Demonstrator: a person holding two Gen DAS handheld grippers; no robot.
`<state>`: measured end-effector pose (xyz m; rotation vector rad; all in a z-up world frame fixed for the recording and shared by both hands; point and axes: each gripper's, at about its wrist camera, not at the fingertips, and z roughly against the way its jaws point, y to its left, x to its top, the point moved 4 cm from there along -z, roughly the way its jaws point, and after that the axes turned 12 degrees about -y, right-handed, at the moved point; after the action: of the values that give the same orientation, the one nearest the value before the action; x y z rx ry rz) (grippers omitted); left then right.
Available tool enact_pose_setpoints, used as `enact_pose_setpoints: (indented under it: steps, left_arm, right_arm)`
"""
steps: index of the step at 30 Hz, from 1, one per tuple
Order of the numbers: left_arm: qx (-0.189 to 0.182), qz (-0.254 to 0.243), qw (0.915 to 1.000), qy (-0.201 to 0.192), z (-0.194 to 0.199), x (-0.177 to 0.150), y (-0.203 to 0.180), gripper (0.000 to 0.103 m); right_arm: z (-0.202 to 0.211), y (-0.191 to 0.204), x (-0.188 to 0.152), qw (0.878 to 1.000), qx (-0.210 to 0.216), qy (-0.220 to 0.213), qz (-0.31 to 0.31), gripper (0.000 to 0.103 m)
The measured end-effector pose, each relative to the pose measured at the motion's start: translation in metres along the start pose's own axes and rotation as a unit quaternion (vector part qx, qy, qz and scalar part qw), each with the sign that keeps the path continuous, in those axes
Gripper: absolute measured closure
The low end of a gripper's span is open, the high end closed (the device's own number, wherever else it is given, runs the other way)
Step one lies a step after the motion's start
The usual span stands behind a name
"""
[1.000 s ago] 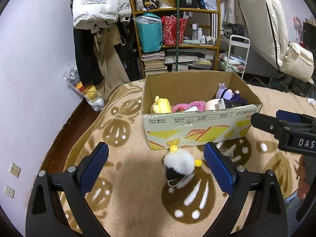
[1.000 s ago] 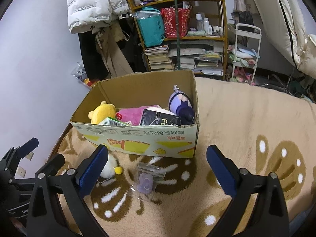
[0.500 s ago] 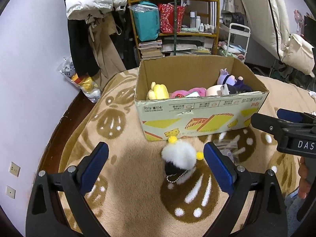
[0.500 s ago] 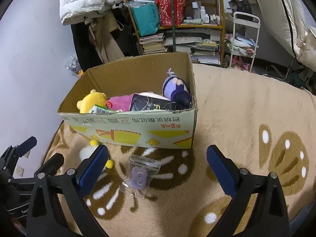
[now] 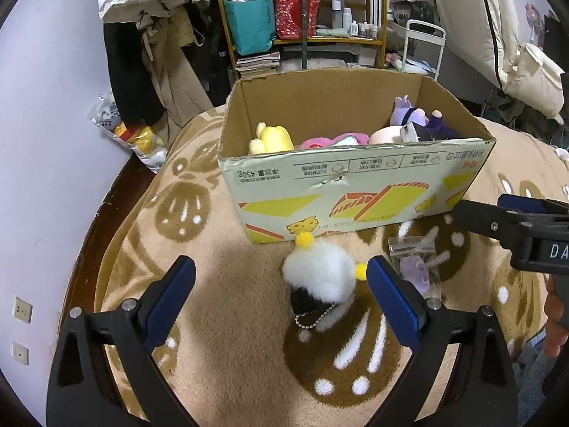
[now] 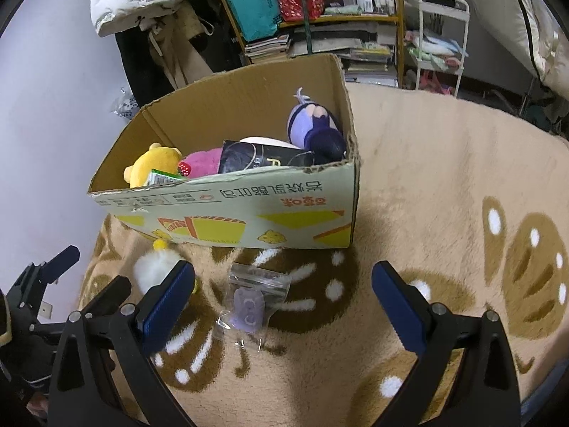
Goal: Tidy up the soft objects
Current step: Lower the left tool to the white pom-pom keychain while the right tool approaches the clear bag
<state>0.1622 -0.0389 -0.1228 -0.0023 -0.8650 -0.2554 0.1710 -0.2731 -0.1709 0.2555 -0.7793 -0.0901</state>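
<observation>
A white fluffy toy [image 5: 318, 275] with yellow pompoms and a bead chain lies on the carpet in front of a cardboard box [image 5: 355, 192]. My left gripper [image 5: 281, 286] is open, its fingers either side of the toy, not touching it. A clear bag with a small purple toy [image 6: 249, 307] lies on the carpet just right of the white toy [image 6: 154, 268]. My right gripper [image 6: 282, 295] is open and empty, with the bag left of its middle. The box [image 6: 249, 210] holds a yellow bear [image 6: 154, 163], a pink plush [image 6: 202, 162] and a purple doll [image 6: 314, 128].
A beige carpet [image 6: 444, 185] with brown paw prints covers the floor. A wooden shelf [image 5: 306, 35] with bags and books stands behind the box. Coats [image 5: 149, 35] hang at the back left. A white cart [image 6: 441, 35] stands at the back right. The wall [image 5: 46, 142] is at left.
Both grippers have moved forward and lower toward the box. The white toy now sits between the left gripper's fingers and the bag looks nearer the right gripper. Both stay open.
</observation>
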Motion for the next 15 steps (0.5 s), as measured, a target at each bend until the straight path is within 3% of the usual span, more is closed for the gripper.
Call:
enact_pose_setpoints:
  steps: [15]
  left_arm:
    - [-0.034, -0.02, 0.9992, 0.01, -0.024, -0.01, -0.014, 0.007]
  right_arm:
    - [-0.032, 0.011, -0.007, 0.999, 0.013, 0.04, 0.011, 0.0]
